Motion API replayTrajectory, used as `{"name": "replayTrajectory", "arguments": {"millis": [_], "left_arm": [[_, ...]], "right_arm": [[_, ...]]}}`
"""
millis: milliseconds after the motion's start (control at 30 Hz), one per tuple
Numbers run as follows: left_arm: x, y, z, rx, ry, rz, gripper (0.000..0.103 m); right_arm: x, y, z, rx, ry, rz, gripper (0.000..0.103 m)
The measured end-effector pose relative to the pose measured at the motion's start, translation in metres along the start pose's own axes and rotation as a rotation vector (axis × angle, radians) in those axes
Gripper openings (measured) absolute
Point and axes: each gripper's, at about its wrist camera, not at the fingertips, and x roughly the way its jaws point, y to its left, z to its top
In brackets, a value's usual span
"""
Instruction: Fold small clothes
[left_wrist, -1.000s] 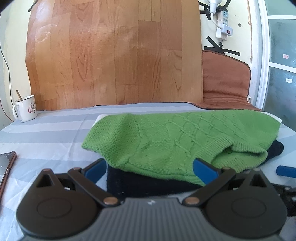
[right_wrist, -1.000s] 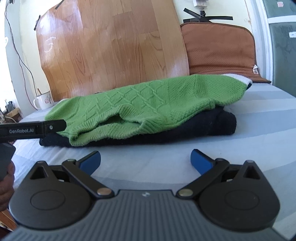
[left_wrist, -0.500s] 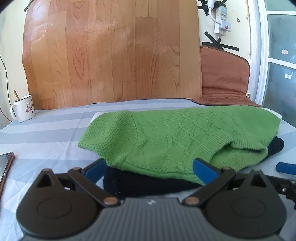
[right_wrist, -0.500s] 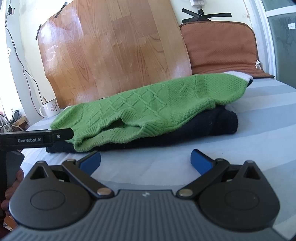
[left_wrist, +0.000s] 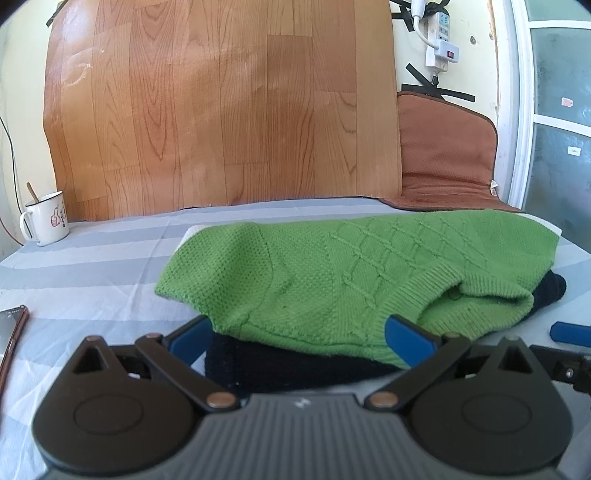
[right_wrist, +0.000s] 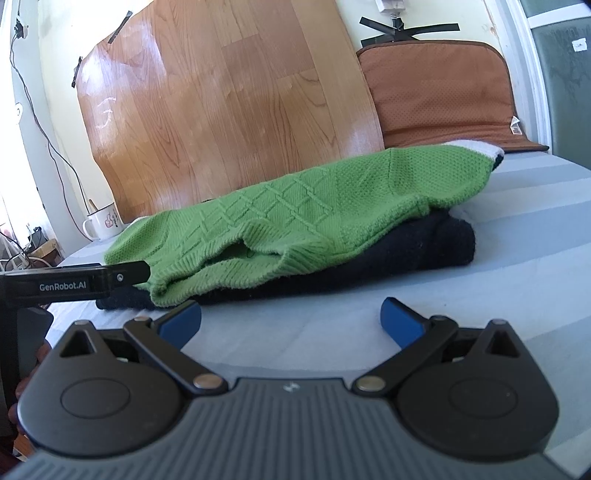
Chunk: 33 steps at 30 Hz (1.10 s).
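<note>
Two claws, left claw (left_wrist: 308, 330) and right claw (right_wrist: 291, 319), both spread wide, empty. Green sweater (left_wrist: 354, 273), frame centre, atop dark garment (right_wrist: 388, 254): soft, light, floppy knit. You pinch ribbed hem (left_wrist: 417, 291), lift slowly.

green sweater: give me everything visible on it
The green sweater is a small knit with a raised diamond lattice across the body, ribbed cuffs and hem, and a white edge at its far end. It lies folded and flat on a folded dark navy garment on the striped bedsheet. One ribbed opening gapes toward the cameras. Neither gripper holds it; both sets of jaws stand open.
</note>
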Motion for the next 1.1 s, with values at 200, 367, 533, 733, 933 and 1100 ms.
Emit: {"name": "replayTrajectory", "arguments": {"millis": [200, 367, 533, 733, 933, 1100], "left_arm": [[0.0002, 0.0001, 0.0000, 0.001, -0.001, -0.001, 0.103], [0.0003, 0.0016, 0.0003, 0.001, -0.004, -0.001, 0.103], [0.0005, 0.0022, 0.0003, -0.001, -0.003, -0.003, 0.103], [0.0005, 0.0023, 0.0007, -0.004, -0.001, -0.004, 0.103], [0.0006, 0.0013, 0.0009, -0.005, -0.001, -0.002, 0.103], [0.0009, 0.0014, 0.0011, -0.006, -0.001, -0.001, 0.103]], "right_arm": [[-0.0001, -0.0004, 0.0000, 0.000, 0.000, 0.001, 0.103], [-0.0001, -0.0007, 0.0001, -0.002, 0.001, 0.002, 0.103], [-0.0007, -0.0009, -0.0002, 0.000, -0.002, 0.003, 0.103], [-0.0009, -0.0011, -0.0004, 0.002, -0.003, 0.004, 0.103], [-0.0012, -0.0013, -0.0004, 0.005, -0.005, 0.006, 0.103], [-0.0017, -0.0012, -0.0003, 0.006, -0.005, 0.006, 0.103]]}}
